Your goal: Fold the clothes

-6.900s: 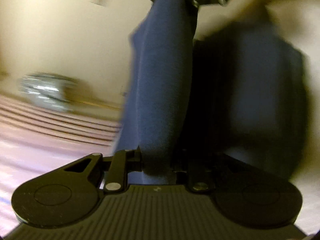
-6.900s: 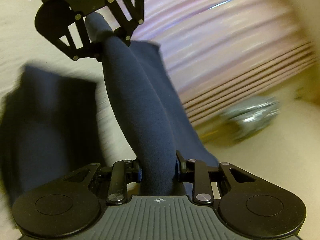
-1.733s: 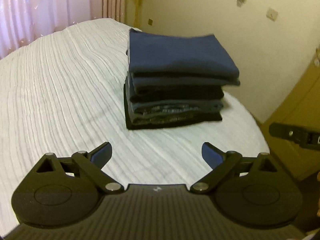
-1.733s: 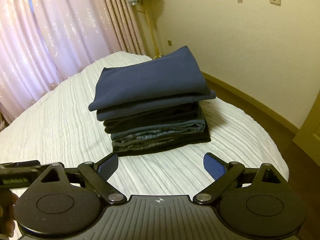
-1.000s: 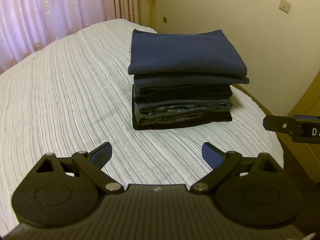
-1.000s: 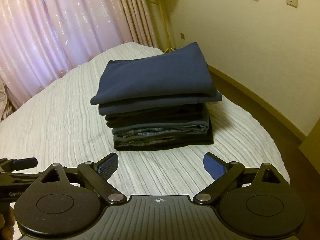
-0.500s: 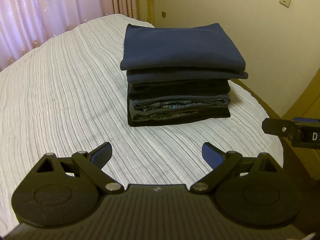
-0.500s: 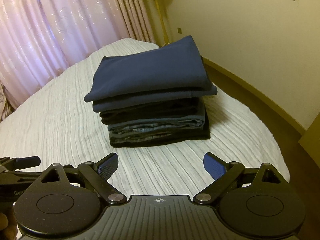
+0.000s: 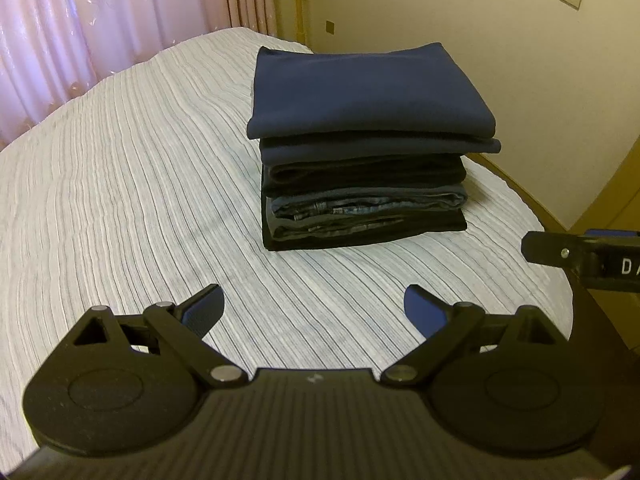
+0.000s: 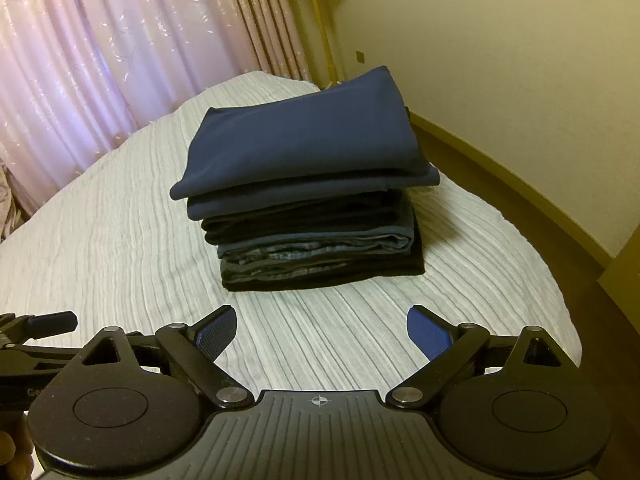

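Note:
A stack of folded dark clothes [image 9: 362,200] stands on the white ribbed bedspread [image 9: 120,184], with a folded navy garment [image 9: 366,92] on top. It also shows in the right wrist view [image 10: 316,248], navy garment [image 10: 304,140] uppermost. My left gripper [image 9: 314,312] is open and empty, held back from the stack over the bedspread. My right gripper [image 10: 320,330] is open and empty, also short of the stack. The right gripper's side [image 9: 580,258] shows at the right edge of the left wrist view. The left gripper's side [image 10: 36,330] shows at the left edge of the right wrist view.
Pink curtains [image 10: 80,80] hang behind the bed on the left. A cream wall [image 10: 500,80] with a wooden skirting board [image 10: 520,184] runs along the right. The bed's rounded edge [image 10: 560,312] drops to the dark floor on the right.
6.9 s ago both grippers were shut on the navy garment. It now lies folded on top of the stack and both grippers are open. In the last second the views shifted only slightly.

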